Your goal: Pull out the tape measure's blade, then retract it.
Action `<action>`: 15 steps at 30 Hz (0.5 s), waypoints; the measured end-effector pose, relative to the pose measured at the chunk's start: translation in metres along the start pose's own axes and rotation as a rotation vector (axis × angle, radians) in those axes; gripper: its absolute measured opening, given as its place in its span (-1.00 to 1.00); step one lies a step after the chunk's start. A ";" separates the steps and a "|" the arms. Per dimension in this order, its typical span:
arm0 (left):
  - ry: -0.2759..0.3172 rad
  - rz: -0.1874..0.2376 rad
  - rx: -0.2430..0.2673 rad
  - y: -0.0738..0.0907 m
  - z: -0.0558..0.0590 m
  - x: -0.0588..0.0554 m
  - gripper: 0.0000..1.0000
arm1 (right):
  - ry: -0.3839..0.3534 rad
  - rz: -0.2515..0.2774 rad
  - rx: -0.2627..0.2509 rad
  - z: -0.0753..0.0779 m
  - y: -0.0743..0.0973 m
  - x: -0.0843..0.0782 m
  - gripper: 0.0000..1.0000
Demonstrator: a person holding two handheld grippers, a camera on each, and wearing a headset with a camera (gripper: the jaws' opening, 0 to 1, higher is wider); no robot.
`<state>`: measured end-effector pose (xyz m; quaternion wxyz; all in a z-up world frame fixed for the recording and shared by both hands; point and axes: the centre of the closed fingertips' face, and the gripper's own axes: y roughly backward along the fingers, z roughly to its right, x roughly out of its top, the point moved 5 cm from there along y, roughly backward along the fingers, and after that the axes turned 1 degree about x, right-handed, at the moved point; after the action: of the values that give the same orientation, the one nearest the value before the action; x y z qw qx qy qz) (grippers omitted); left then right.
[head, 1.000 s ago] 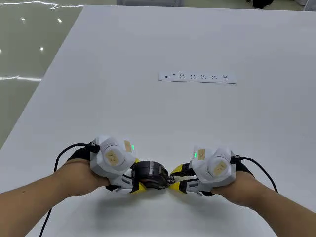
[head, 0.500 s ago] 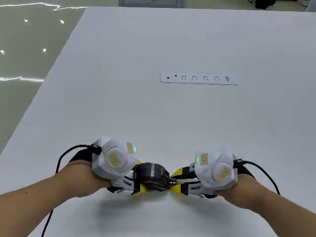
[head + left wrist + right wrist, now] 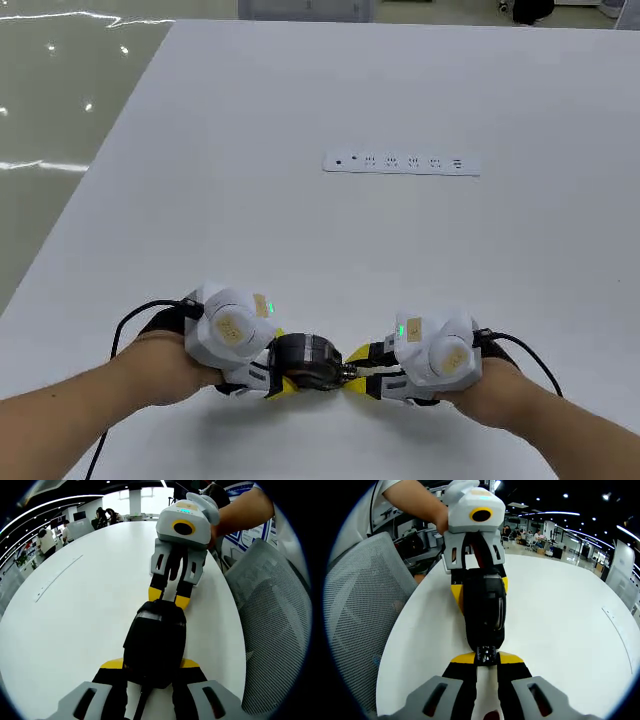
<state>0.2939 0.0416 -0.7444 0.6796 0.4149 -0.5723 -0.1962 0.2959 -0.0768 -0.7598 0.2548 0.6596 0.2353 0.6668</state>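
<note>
The left gripper point(image 3: 274, 380) clamps the black rounded plastic tape measure point(image 3: 305, 360) near the front edge of the white table point(image 3: 400, 250). The right gripper point(image 3: 486, 659) has its jaws pinched on the blade tip point(image 3: 486, 653).

Rear end of tape measure point(image 3: 308, 358) hidden inside left gripper point(image 3: 280, 362) jaws; its hook end buried between right gripper point(image 3: 356, 370) jaws. Beyond it, power strip point(image 3: 401, 162) markings too small to read.
</note>
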 end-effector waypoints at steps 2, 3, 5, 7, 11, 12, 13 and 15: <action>0.002 -0.005 0.005 0.000 0.000 0.001 -0.38 | 0.002 -0.002 -0.003 0.001 0.001 -0.001 -0.79; 0.001 -0.004 0.005 0.000 0.000 0.001 -0.38 | 0.006 -0.004 -0.002 0.001 0.001 -0.002 -0.79; 0.003 0.005 0.005 0.000 0.000 0.000 -0.38 | 0.011 -0.009 -0.004 0.001 0.003 -0.002 -0.79; 0.001 0.005 0.006 0.000 0.000 0.000 -0.38 | 0.014 -0.015 -0.005 0.001 0.005 -0.003 -0.79; -0.003 0.003 0.007 0.000 0.000 0.001 -0.38 | -0.005 -0.015 -0.005 0.002 0.012 -0.008 -0.79; -0.004 0.003 0.007 0.000 0.000 0.001 -0.38 | -0.004 -0.016 -0.007 0.002 0.013 -0.010 -0.79; -0.005 0.002 0.006 0.000 0.000 0.001 -0.38 | -0.005 -0.018 -0.007 0.002 0.013 -0.010 -0.79; -0.007 0.002 0.006 0.000 0.000 0.001 -0.38 | -0.007 -0.021 -0.008 0.002 0.015 -0.011 -0.79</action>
<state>0.2938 0.0408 -0.7440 0.6766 0.4155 -0.5758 -0.1952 0.2975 -0.0954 -0.7584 0.2653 0.6586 0.2385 0.6626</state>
